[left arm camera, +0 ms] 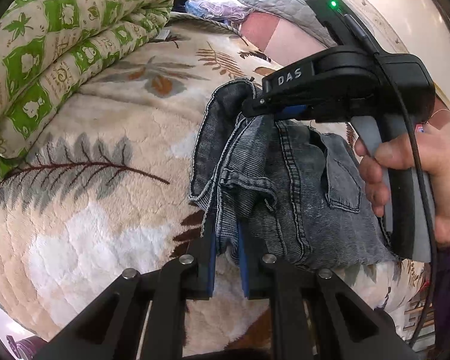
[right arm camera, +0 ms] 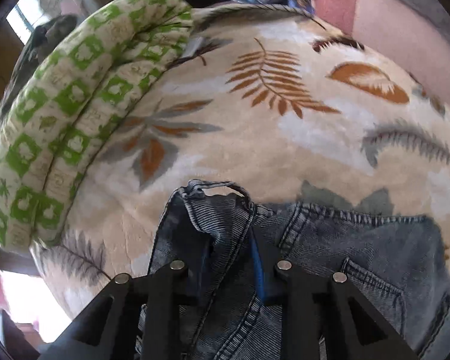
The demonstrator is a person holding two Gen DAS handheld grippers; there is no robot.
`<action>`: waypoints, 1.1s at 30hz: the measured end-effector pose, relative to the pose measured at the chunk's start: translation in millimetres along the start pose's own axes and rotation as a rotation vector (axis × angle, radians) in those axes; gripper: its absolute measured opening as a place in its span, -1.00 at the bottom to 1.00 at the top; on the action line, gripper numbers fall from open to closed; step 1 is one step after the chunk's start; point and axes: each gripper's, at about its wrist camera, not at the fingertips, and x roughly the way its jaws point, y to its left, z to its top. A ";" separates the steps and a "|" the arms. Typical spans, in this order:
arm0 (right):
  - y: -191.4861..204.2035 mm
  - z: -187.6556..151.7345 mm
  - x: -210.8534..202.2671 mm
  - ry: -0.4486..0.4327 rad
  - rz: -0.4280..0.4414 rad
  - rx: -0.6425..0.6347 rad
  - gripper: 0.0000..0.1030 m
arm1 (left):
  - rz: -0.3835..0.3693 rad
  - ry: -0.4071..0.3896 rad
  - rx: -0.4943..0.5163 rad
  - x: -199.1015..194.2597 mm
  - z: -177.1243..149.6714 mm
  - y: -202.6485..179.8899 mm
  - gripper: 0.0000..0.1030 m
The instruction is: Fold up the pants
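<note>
The left gripper and right gripper each pinch folds of the jeans, fabric hiding their tips.

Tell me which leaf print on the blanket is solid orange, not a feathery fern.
The broad orange leaf at the upper right of the blanket in the right wrist view. It is one filled shape, while the orange fern beside it has many thin leaflets.

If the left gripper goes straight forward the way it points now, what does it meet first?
The left gripper is already shut on the jeans, so more bunched denim comes first. Beyond that probably lies the leaf-patterned blanket, though depth is unclear.
</note>
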 end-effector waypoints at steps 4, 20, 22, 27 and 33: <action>-3.0 -2.0 -5.6 -0.032 0.026 0.039 -0.66 | -0.002 -0.003 0.000 -2.7 0.9 -0.1 -0.74; -49.5 -30.5 -63.6 -0.210 0.075 0.189 -0.81 | -0.096 -0.030 0.043 -25.8 1.1 -47.4 -0.74; -63.4 -37.2 -75.3 -0.243 0.093 0.225 -0.81 | -0.102 -0.030 0.061 -26.4 -0.6 -58.5 -0.74; -99.0 -57.4 -110.5 -0.333 0.120 0.302 -0.81 | -0.119 -0.032 0.135 -32.2 -6.0 -97.3 -0.75; -151.1 -93.1 -156.2 -0.445 0.150 0.398 -0.81 | -0.123 -0.024 0.239 -29.9 -18.2 -155.4 -0.83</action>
